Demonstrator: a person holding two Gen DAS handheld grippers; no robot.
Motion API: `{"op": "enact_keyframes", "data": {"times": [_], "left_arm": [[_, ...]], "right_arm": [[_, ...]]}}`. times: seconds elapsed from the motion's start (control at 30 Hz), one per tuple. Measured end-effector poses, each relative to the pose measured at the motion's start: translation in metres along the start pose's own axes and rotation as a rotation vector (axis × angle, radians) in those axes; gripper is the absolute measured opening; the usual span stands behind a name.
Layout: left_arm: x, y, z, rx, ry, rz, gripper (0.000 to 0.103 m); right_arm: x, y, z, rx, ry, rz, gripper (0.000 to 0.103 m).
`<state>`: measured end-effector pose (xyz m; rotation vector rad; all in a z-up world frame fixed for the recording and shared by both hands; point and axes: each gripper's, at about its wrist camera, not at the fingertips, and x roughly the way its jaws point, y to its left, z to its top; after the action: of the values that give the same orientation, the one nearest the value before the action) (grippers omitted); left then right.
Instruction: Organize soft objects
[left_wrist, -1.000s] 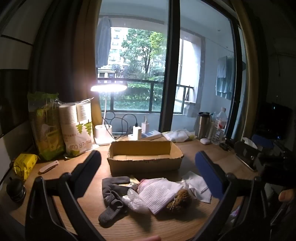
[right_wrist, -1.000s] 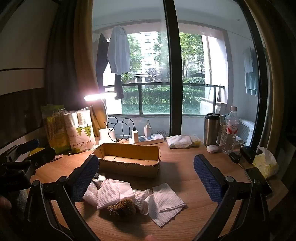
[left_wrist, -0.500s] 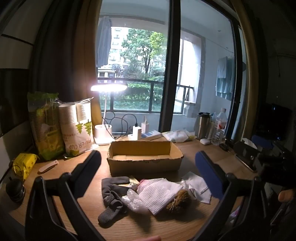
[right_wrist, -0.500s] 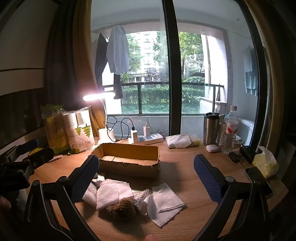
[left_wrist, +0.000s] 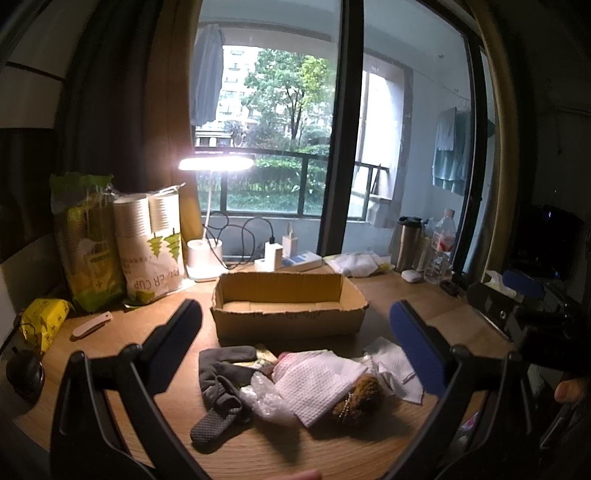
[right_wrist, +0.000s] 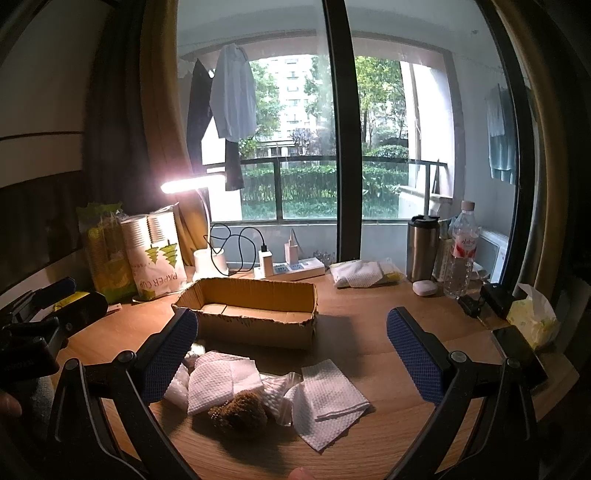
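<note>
Your left gripper (left_wrist: 295, 345) and right gripper (right_wrist: 291, 350) both hover above the table (right_wrist: 369, 321), jaws wide apart and holding nothing. The soft pile lies just in front of the empty box (left_wrist: 288, 310): grey glove (left_wrist: 221, 373), white cloth (left_wrist: 314, 380), brown plush (right_wrist: 238, 408), plastic bag (left_wrist: 267, 398) and tissue (right_wrist: 328, 395), overlapping one another

We see grey glove (left_wrist: 221, 373) at 9 o'clock of white waffle-textured cloth (left_wrist: 314, 380), brown fuzzy toy (left_wrist: 360, 397) at its 4, tan cardboard box (left_wrist: 288, 317), blue-padded tool fingers (right_wrist: 413, 354), light wood-grain surface (right_wrist: 369, 306).
</note>
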<state>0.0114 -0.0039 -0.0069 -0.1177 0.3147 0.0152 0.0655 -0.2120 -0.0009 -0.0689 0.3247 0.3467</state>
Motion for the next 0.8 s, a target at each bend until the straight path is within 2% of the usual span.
{"op": "enact_keyframes", "data": {"times": [0.3, 0.8], "left_arm": [[0.032, -0.010, -0.014, 0.025, 0.080, 0.003, 0.102], [0.116, -0.040, -0.053, 0.133, 0.338, 0.006, 0.102]], "right_arm": [[0.022, -0.016, -0.014, 0.027, 0.054, -0.020, 0.103], [0.089, -0.067, -0.056, 0.083, 0.220, -0.065, 0.103]]}}
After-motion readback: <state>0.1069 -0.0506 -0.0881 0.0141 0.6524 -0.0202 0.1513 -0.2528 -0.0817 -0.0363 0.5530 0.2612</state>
